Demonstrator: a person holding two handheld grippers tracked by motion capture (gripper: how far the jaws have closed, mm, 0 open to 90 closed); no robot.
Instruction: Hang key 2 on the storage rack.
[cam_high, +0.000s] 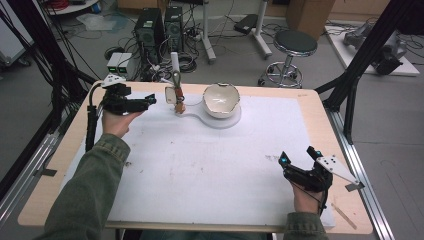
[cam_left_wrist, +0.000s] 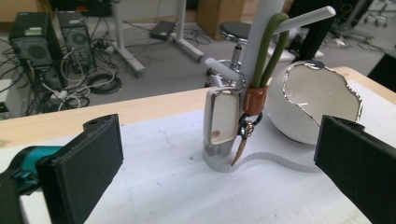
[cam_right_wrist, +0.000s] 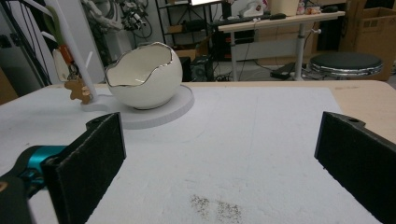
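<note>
A white peg stand (cam_high: 175, 62) rises at the back of the white mat, and its flat base (cam_high: 233, 120) carries a white eggshell-shaped bowl (cam_high: 221, 100) with a jagged rim. From a peg hangs a silver key fob (cam_left_wrist: 223, 116) on a green loop (cam_left_wrist: 266, 51) with a brown leather band and a small wooden charm (cam_right_wrist: 80, 91). My left gripper (cam_high: 150, 101) is level, open and empty, pointing at the fob from its left and a short way off. My right gripper (cam_high: 298, 156) rests open and empty near the front right of the mat.
The white mat (cam_high: 200, 170) covers most of the wooden table (cam_high: 320, 107). Behind the table are computer towers (cam_high: 150, 30), floor cables and a round stool (cam_high: 295, 45). Black frame posts (cam_high: 357, 65) stand at both sides of the table.
</note>
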